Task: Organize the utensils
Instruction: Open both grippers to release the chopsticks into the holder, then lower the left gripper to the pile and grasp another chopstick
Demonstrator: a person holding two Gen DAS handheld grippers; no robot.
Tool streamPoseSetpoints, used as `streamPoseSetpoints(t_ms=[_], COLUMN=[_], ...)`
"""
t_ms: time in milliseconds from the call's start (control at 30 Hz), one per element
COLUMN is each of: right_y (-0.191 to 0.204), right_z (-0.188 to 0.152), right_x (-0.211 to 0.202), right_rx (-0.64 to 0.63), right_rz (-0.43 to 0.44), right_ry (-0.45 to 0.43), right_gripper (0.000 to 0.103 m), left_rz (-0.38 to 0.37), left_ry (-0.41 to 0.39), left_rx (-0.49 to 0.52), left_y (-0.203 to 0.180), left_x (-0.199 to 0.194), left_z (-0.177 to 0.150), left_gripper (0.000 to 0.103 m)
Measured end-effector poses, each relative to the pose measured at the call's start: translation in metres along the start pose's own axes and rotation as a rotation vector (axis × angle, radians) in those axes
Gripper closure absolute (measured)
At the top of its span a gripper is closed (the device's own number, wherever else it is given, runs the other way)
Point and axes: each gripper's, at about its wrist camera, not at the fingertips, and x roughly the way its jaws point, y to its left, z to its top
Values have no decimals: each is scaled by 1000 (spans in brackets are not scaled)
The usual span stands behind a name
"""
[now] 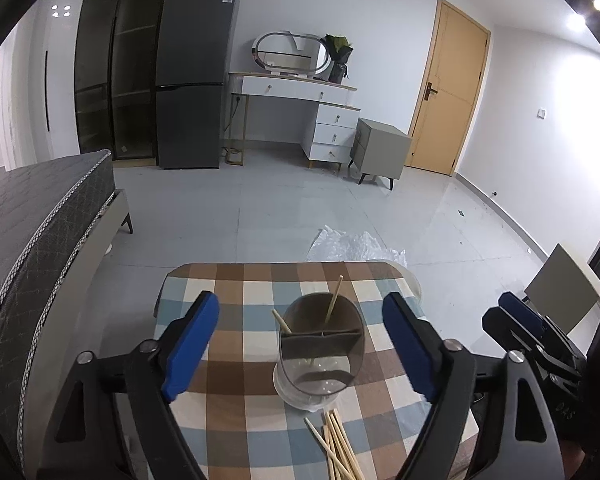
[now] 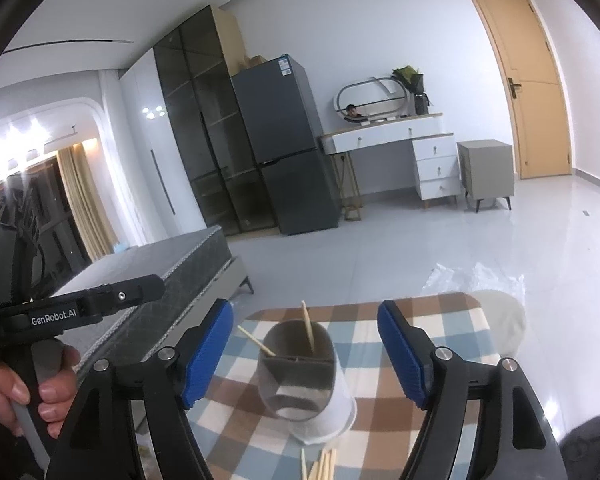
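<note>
Two chopsticks [image 1: 334, 299] in holder [image 1: 320, 350]; left gripper [image 1: 308, 350] straddles it.

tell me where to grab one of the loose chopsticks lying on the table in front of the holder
Probably take an outer stick of the loose chopsticks near mid-length, coming straight down from above with the fingers across it. They lie flat and bunched on the checked tablecloth, just short of the holder, so a side approach would catch neighbours.

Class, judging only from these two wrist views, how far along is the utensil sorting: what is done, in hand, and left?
Done: two chopsticks already stand in the divided holder on the checked tablecloth.
In hand: nothing; the left gripper and right gripper both hover with jaws open and empty.
Left: a loose pile of chopsticks lies in front of the holder, not yet sorted.
</note>
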Motion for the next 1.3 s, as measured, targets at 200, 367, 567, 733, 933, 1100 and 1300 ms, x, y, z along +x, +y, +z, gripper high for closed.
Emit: streamPoseSetpoints(t_ms=[200,367,567,733,933,1100,1300], right_y=[0,0,-3,-7,-20,-35,-58], right_z=[-19,-46,-79,-104,-126,-135,-137], right_x=[-11,-13,-9,-3,7,17,19], right_rx=[19,35,49,74,77,113,200], right_rz=[-14,-28,-45,-50,-74,-121,-119], right_ry=[9,45,96,141,193,233,255], right_gripper=[19,13,11,11,11,11,11], left_rz=[-2,-47,-32,-25,-45,-59,19], left_ry=[8,25,82,171,330,489,556], left_rx=[-25,-48,-67,-123,-173,-277,-276], left_y=[4,7,10,18,21,24,14], left_x=[-3,-1,12,34,76,123,161], left_z=[-22,-49,-81,-105,-140,-166,-178], left_gripper=[20,20,20,20,20,21,21])
